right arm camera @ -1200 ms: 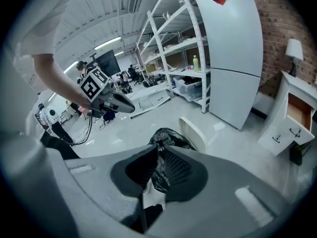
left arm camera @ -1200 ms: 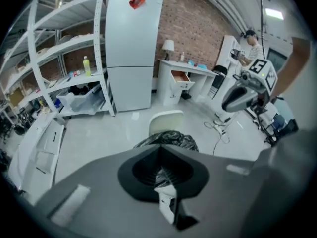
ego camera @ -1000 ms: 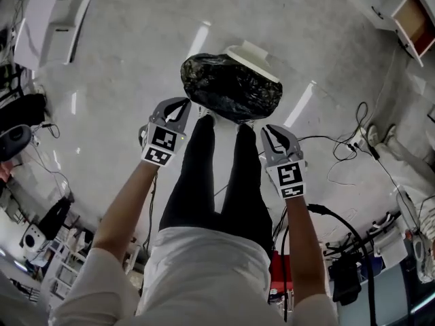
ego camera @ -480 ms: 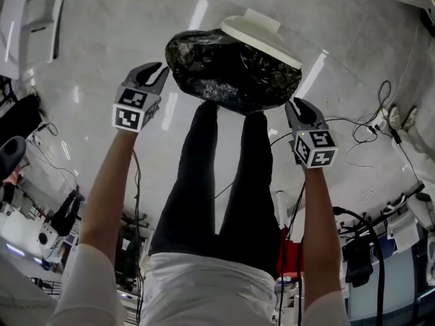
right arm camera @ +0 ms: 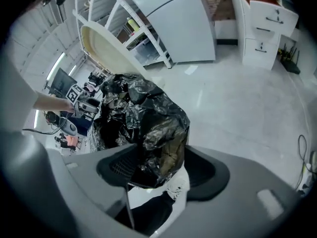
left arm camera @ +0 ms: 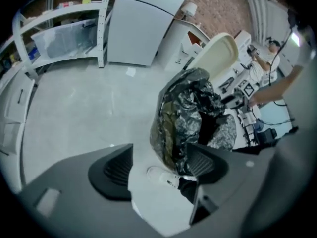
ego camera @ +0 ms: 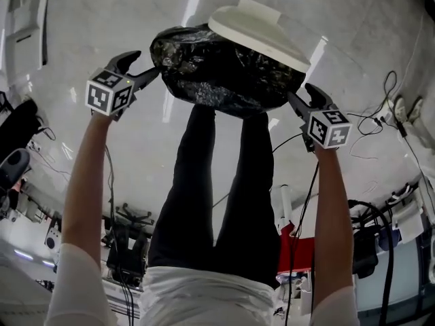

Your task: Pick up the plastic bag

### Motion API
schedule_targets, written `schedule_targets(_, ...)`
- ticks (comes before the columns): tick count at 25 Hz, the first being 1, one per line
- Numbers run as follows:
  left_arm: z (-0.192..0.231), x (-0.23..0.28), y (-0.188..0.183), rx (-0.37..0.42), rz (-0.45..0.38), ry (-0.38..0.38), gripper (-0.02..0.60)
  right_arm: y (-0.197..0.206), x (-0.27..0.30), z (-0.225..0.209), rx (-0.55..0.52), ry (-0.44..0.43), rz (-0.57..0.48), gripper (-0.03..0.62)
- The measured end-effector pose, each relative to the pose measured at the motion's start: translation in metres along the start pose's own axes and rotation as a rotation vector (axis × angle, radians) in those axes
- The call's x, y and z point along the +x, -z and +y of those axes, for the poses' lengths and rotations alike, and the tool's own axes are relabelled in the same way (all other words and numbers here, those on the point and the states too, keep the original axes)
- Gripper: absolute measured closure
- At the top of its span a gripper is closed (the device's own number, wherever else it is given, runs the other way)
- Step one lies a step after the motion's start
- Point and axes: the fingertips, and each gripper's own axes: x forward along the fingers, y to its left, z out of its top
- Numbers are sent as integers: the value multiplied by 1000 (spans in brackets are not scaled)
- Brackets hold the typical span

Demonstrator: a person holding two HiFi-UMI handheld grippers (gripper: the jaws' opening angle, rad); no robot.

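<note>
Now, left gripper (ego camera: 141, 68), right gripper (ego camera: 303, 95) flanking plastic bag (ego camera: 217, 77), jaws opening around its edges

White short-sleeved top (ego camera: 204, 296), loose white sleeves (ego camera: 71, 280) on both arms, slim black trousers (ego camera: 197, 202) down to the ankle, white trainer (left arm camera: 162, 175) with small dark markings

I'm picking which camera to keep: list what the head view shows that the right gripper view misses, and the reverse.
Only the head view: the person's white shirt, right forearm, and the marker cube on the right gripper. Only the right gripper view: the white drawer cabinet and the shelf rack holding a yellow bottle. Both: the black plastic bag, the white lid, and the right gripper's jaws, opening with the bag's edge between them.
</note>
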Motion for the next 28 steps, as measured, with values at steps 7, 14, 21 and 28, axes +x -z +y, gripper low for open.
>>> schedule_targets(7, -13, 51, -12, -14, 56, 156, 130, 8, 56, -10, 133, -134, 61, 210)
schedule_targets(14, -19, 73, -15, 11, 49, 76, 430, 15, 74, 10, 230, -291, 60, 349)
schedule_targets(21, -30, 42, 2, -83, 60, 29, 574, 5, 31, 11, 179, -121, -15, 586)
schedule_targets(28, -73, -26, -12, -159, 9, 6, 575, -25, -35, 40, 141, -45, -59, 589)
